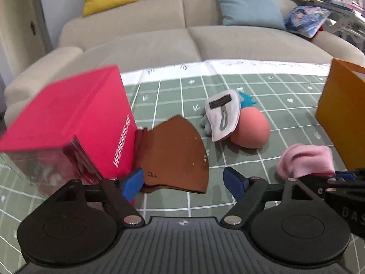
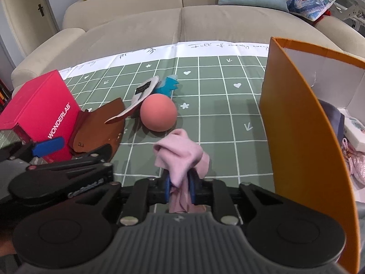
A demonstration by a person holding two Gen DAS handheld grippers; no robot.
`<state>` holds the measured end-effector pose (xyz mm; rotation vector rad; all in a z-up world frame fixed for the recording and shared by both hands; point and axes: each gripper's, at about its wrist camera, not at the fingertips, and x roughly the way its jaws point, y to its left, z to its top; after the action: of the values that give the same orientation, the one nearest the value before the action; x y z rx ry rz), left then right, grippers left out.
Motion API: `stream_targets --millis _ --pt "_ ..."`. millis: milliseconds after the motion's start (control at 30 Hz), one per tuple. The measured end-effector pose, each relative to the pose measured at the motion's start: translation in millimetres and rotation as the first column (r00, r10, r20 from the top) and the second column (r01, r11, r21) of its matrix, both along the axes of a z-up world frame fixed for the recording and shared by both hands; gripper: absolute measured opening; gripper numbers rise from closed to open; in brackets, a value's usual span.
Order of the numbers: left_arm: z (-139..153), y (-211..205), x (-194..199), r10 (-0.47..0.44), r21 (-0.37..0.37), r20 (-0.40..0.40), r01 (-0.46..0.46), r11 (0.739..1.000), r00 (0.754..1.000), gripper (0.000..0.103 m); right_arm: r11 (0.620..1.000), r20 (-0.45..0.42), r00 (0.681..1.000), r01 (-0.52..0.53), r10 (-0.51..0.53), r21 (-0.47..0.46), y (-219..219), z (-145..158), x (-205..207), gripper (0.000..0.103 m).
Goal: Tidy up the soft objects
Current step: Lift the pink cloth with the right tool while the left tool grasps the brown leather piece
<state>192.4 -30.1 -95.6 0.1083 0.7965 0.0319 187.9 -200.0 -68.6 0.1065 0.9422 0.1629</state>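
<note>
Soft goods lie scattered over a green checked cloth on a bench (image 2: 216, 86) before a beige sofa, and every place here is given from the coral ball (image 2: 158, 112) at the middle of the cloth.

The right tongs (image 2: 179, 188), on the camera side of the ball, are clenched on a bunched pink cloth (image 2: 180, 157). It looks like thin fleece or knit: light, limp and sure to droop, so a pinch through the thickest fold, as here, should hold best. Right of the ball stands an open orange box (image 2: 294, 123) of stiff card with a white lining, already holding pale soft items.

The left tongs (image 1: 183, 181) stand released, blue pads wide apart, with the near edge of a brown felt-like piece (image 1: 175, 157) between them but not gripped. That piece lies left of the ball and on the camera side of it, flat and fan-shaped, matte, against a glossy red box (image 1: 75, 123) marked WONDERLAB. It will probably flex rather than flop; its free curved edge is the natural hold.

A grey-white fabric item (image 1: 222, 116) with a dark label leans on the ball's left side, and a blue plush bit (image 2: 167, 85) shows behind the ball. The ball itself looks smooth and round, so it may roll or slip from narrow pads.
</note>
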Motion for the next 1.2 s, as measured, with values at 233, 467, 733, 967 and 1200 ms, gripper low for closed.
stream_targets --millis 233,467,733,967,1200 --pt "-21 -8 1 0.035 0.023 0.011 -0.035 0.999 0.999 0.094 1.000 0.007 1.000 0.011 -0.011 -0.009 -1 -10 6 0.018" --pt "-26 -4 2 0.065 -0.050 0.038 -0.063 0.997 0.997 0.082 1.000 -0.012 1.000 0.026 -0.026 0.015 -5 -18 10 0.021" --pt "-22 4 -2 0.075 -0.077 0.050 -0.071 0.994 0.996 0.047 1.000 -0.008 1.000 0.016 -0.016 0.015 -4 -21 10 0.022" --pt "-17 13 -3 0.090 -0.080 0.021 -0.088 0.993 0.996 0.007 1.000 0.002 1.000 0.009 -0.009 0.008 -2 -20 7 0.022" --pt "-3 17 -35 0.037 -0.147 0.034 -0.031 0.989 0.999 0.006 1.000 0.029 0.999 -0.022 0.021 0.004 2 -12 3 0.002"
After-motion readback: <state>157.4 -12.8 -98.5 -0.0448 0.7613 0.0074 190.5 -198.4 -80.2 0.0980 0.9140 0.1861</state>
